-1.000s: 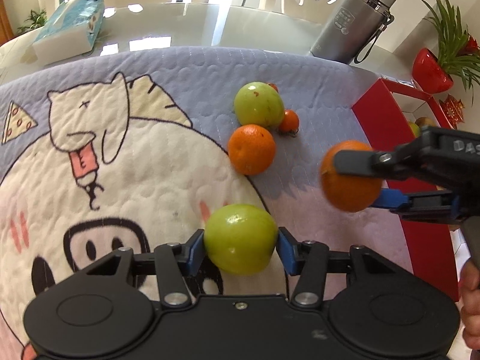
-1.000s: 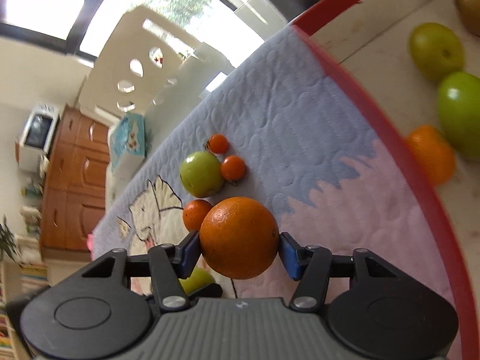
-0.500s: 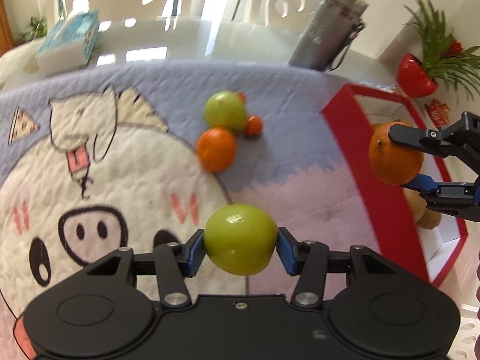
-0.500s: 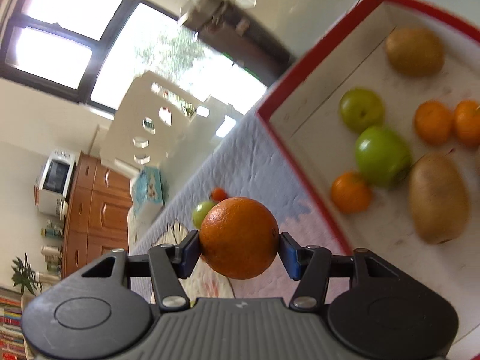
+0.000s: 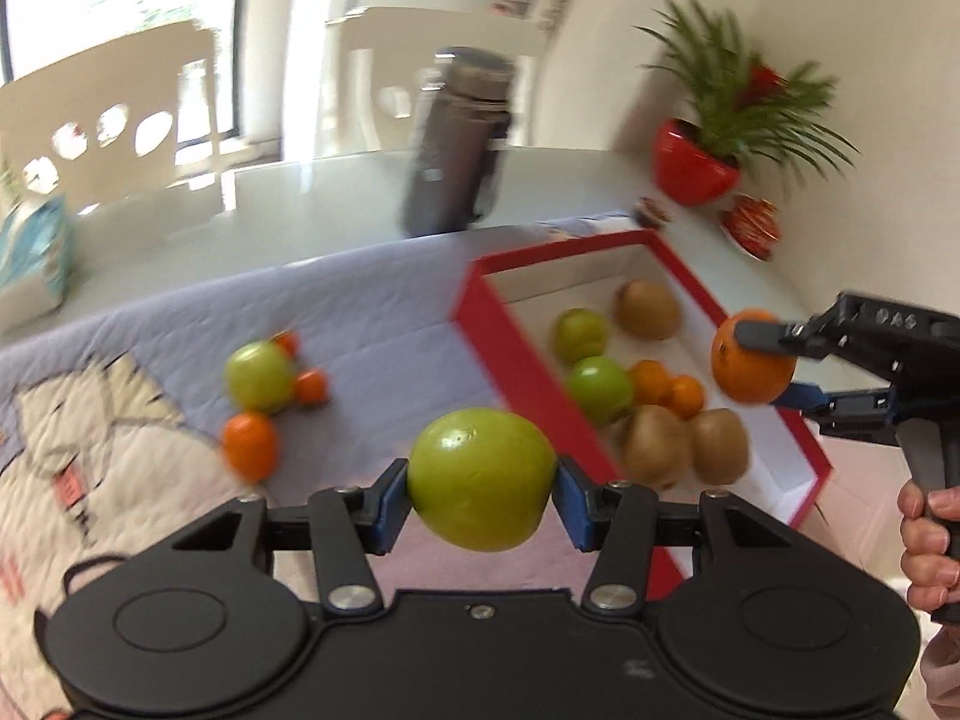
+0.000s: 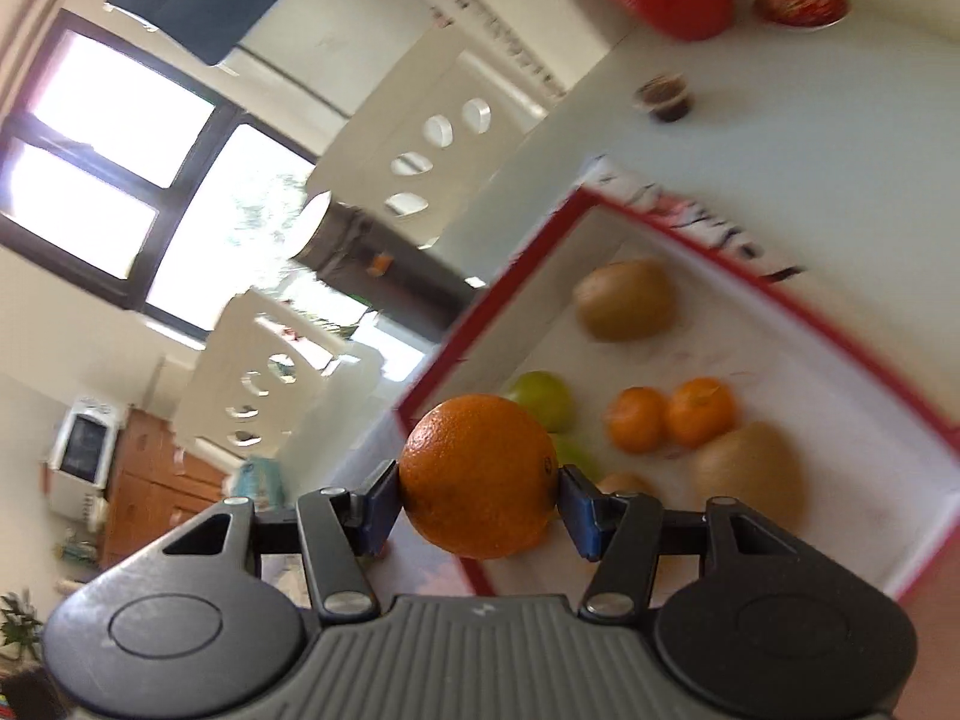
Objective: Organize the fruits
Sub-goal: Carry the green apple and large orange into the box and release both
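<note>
The left wrist view alone shows both tools: the left gripper point(image 5: 482, 497) clamps a green apple point(image 5: 482, 479) between its blue pads, and to its right the right gripper point(image 5: 757, 365) clamps an orange point(image 5: 753, 357), a hand point(image 5: 927, 546) on its handle. The right wrist view shows only the right gripper point(image 6: 479, 495), with the orange point(image 6: 478, 476) pinched above the red box point(image 6: 447, 339). Both fruits are round, so no long axis can be told (the apple's dimpled end faces up and left). Ahead and right of the apple the red box point(image 5: 480, 306) holds kiwis, small oranges and green apples; its near wall lies between apple and interior. Ahead left, on the cartoon quilt point(image 5: 372, 312), lie a green apple point(image 5: 258, 375) and three small orange fruits. Beyond stand a grey flask point(image 5: 459, 144) and a potted plant point(image 5: 705, 156).
</note>
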`<state>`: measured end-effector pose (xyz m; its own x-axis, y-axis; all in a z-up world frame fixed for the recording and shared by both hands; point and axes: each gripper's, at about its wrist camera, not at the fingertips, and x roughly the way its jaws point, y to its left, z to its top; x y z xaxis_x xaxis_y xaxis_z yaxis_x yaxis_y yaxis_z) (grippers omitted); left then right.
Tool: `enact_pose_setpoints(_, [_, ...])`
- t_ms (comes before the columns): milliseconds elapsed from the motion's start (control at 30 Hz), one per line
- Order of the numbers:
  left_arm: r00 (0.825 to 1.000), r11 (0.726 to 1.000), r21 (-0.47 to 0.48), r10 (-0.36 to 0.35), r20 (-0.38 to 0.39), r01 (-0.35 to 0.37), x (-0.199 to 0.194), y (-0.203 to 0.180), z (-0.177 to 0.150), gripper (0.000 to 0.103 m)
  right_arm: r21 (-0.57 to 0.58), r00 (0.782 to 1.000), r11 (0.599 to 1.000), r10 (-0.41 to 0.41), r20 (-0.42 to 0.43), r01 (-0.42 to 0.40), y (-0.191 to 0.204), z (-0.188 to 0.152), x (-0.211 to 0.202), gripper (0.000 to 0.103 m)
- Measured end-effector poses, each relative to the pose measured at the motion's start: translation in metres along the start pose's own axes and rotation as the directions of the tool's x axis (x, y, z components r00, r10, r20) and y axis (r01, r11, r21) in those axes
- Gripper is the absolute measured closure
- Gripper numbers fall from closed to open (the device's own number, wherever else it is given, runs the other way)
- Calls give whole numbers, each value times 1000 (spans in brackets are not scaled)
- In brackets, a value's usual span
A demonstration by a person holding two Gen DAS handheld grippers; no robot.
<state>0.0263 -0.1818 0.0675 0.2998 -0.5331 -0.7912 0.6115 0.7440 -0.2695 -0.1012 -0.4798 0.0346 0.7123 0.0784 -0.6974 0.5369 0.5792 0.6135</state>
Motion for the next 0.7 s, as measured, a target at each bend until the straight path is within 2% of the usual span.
enact_pose_setpoints(100, [999,997,74,-31,-23,32,14,-29,7,43,-19,993,993,-120,-9,120,-16,-3,-11,45])
enact_pose_setpoints(233, [995,983,162,-78,-67,88,34,-67,11,43,-3,984,984,-176,-21,176,-39,-9,-26,45])
enact_pose_setpoints(367, [987,962,242,-98,-131,127,60,-104,7,43,-12,967,967,-255,-10,255,-57,-10,-34,45])
enact_pose_setpoints(533, [970,928,326,-108,-219,178,93,-141,-4,43,5,964,964,-266,-24,266,-71,-7,-30,45])
enact_pose_setpoints(700, [955,914,345,-118,-271,211,112,-156,-11,43,31,965,965,-259,-48,261,-83,-4,-20,45])
